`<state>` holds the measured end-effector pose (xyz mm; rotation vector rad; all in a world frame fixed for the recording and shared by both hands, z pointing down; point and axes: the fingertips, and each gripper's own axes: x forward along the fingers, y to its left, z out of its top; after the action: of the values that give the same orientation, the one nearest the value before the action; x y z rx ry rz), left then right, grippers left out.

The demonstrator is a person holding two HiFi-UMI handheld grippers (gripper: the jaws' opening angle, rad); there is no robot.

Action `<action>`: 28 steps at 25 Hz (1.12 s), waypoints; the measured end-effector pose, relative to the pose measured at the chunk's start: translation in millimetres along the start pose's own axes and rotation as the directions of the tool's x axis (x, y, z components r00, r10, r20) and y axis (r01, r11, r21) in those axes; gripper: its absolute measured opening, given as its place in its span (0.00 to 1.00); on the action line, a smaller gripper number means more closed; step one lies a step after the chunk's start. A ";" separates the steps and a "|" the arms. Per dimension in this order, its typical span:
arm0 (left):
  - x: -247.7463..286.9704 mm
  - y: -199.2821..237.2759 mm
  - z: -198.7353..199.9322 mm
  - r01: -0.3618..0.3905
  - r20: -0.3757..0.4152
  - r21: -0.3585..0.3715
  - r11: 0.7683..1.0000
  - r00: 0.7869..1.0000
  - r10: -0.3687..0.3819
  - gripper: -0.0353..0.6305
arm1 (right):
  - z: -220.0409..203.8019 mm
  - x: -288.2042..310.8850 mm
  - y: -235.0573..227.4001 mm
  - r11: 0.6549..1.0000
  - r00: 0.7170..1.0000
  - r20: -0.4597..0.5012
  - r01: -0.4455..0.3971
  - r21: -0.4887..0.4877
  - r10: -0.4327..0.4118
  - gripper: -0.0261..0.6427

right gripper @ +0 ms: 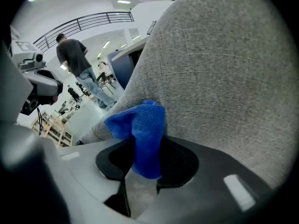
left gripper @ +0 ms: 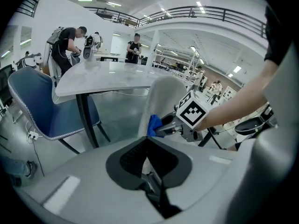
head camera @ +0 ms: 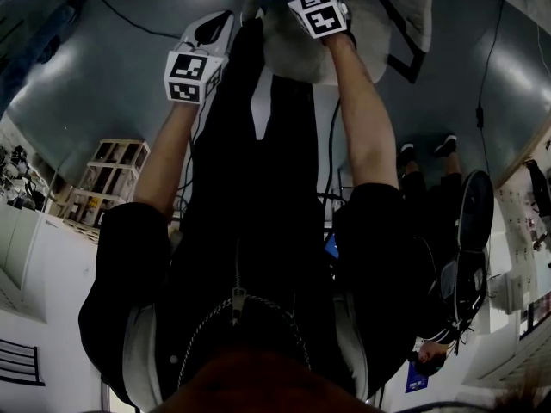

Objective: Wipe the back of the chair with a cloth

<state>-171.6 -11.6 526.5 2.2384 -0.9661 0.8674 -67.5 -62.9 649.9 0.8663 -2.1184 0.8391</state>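
The grey chair back [right gripper: 219, 78] is the largest thing and fills most of the right gripper view, just in front of the person. In the left gripper view, a white table [left gripper: 107, 76] stands farther off on the left, with a blue chair [left gripper: 37, 101] beside it. The right gripper [right gripper: 140, 148] has its jaws clamped on the blue cloth [right gripper: 138, 125], and the cloth touches the fabric of the chair back. The left gripper [left gripper: 147, 141] is held to the left of the chair back, its jaws together with nothing between them
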 end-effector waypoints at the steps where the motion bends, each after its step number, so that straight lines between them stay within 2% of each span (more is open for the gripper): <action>1: 0.6 -1.5 0.9 0.005 -0.001 0.005 1.000 1.000 -0.005 0.07 | 0.6 -0.8 -5.1 1.000 1.000 0.003 0.013 0.009 -0.013 0.24; 7: 0.7 -4.0 -0.5 0.010 -0.010 0.019 1.000 1.000 -0.009 0.07 | 3.4 -9.6 -32.2 0.994 0.997 0.024 0.073 0.081 -0.076 0.24; 14: 4.3 -8.9 3.9 0.017 -0.011 0.030 0.999 1.000 -0.017 0.07 | 0.3 -24.3 -65.6 0.963 0.984 0.051 0.153 0.222 -0.169 0.24; 24: 21.6 -24.1 7.2 0.039 -0.019 0.044 0.998 0.999 -0.039 0.07 | -15.0 -49.4 -115.5 0.886 0.958 0.077 0.222 0.407 -0.276 0.24; 26: 23.7 -26.3 9.3 0.040 -0.020 0.049 0.998 0.999 -0.039 0.07 | -20.3 -56.9 -126.4 0.855 0.949 0.082 0.235 0.462 -0.305 0.24; 28: 25.0 -28.9 11.7 0.042 -0.019 0.056 0.998 0.999 -0.041 0.07 | -27.1 -66.4 -138.2 0.808 0.936 0.088 0.244 0.536 -0.341 0.24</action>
<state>-131.9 -13.1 530.8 2.2856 -0.8941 0.9056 83.8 -99.6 654.3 1.5648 -1.8464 1.2247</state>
